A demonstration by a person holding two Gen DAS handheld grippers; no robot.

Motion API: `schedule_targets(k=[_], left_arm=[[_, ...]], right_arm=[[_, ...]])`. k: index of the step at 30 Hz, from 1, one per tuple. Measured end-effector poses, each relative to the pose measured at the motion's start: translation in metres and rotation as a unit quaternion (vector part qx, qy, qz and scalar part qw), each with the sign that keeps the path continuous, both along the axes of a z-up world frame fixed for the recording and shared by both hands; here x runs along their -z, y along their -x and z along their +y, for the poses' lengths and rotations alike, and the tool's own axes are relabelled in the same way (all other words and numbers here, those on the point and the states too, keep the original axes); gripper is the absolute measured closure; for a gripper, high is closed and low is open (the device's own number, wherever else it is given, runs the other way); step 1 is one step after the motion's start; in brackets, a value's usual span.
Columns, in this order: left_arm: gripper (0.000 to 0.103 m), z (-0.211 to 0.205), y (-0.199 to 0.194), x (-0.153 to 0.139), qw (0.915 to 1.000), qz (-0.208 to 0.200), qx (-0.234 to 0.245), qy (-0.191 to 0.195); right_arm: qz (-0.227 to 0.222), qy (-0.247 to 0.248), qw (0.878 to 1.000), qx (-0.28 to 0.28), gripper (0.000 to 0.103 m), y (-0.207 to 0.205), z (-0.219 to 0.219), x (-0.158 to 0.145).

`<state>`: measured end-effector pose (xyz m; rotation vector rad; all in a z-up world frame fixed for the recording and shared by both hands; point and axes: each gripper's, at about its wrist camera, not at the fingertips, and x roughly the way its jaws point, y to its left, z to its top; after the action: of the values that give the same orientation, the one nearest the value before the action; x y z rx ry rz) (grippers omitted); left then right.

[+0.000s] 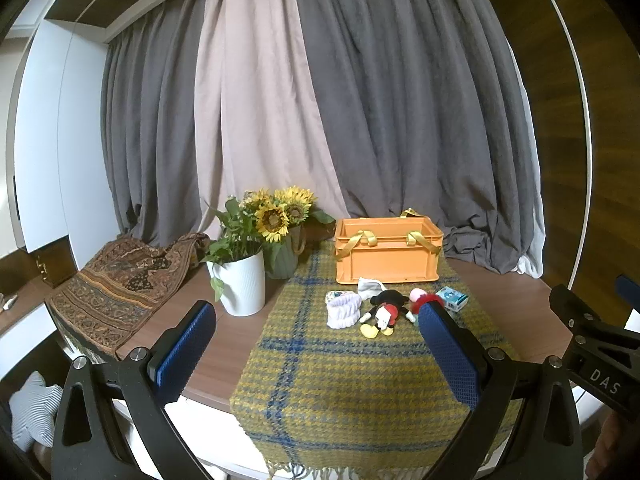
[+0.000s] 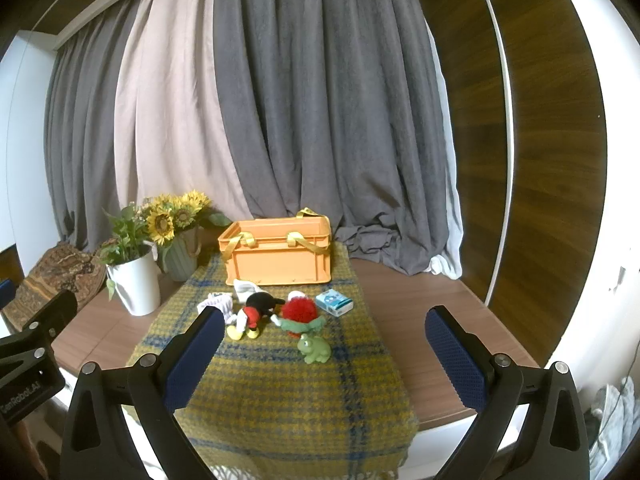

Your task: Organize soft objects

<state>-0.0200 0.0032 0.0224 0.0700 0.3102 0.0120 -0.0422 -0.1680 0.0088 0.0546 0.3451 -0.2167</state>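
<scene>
Both grippers, left (image 1: 316,346) and right (image 2: 326,354), hover spread and empty short of the toys (mouse plush (image 2: 255,312), frog (image 2: 314,349)) clustered on the plaid cloth (image 2: 280,392) before the orange crate (image 2: 276,254), likely their destination.

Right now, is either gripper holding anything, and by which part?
Nothing is held. The left gripper and right gripper are both open and empty, short of the toys on the plaid cloth.
</scene>
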Motion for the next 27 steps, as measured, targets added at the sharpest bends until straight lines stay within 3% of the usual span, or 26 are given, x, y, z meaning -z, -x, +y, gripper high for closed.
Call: schedule_targets(k=[27], left_arm=[[0.000,-0.009,-0.005,-0.003,1.0000,0.004,0.005,0.002]], right_arm=[[0.010,-0.009,1.000,-0.003,0.001,-0.010,-0.002,0.002]])
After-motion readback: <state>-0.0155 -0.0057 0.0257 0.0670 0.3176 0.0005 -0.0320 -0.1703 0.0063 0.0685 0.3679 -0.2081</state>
